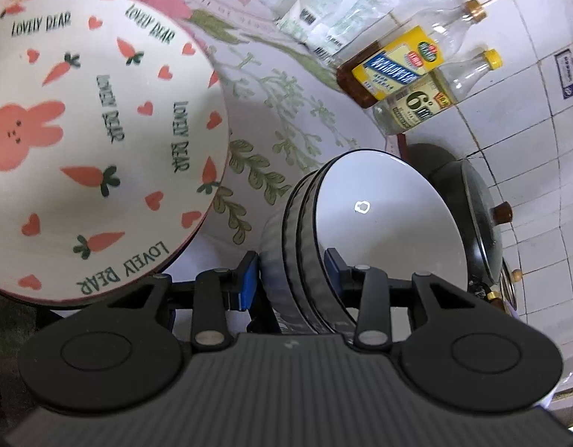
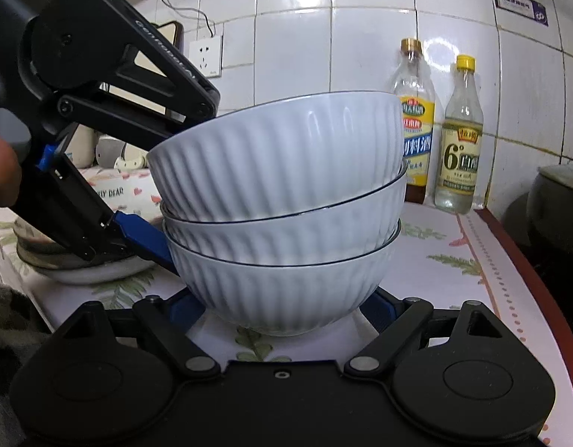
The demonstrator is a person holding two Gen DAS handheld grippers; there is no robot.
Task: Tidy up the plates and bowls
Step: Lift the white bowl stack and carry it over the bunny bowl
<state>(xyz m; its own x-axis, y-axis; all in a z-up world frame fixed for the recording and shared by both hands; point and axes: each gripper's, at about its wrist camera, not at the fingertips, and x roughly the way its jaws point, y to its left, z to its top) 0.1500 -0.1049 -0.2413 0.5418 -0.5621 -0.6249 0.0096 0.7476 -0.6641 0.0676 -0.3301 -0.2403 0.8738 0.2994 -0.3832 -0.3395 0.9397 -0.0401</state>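
Observation:
Three ribbed pale blue bowls [image 2: 282, 208] stand nested in a stack on the floral tablecloth. My left gripper [image 1: 292, 272] comes in from the left and its fingers [image 2: 144, 236] clasp the rims of the stack; in the left wrist view the bowls [image 1: 379, 231] appear edge-on between the blue pads. My right gripper [image 2: 282, 307] straddles the foot of the bottom bowl, fingers wide apart and not clamping it. A white bunny-and-carrot plate [image 1: 92, 141] lies to the left of the stack.
Two bottles [image 2: 416, 119] [image 2: 459, 138] stand against the tiled wall behind the bowls. A dark pot [image 2: 554, 201] sits at the right on the stove. Shallow dishes [image 2: 81, 264] are stacked at the left. A plastic packet [image 1: 331, 11] lies on the cloth.

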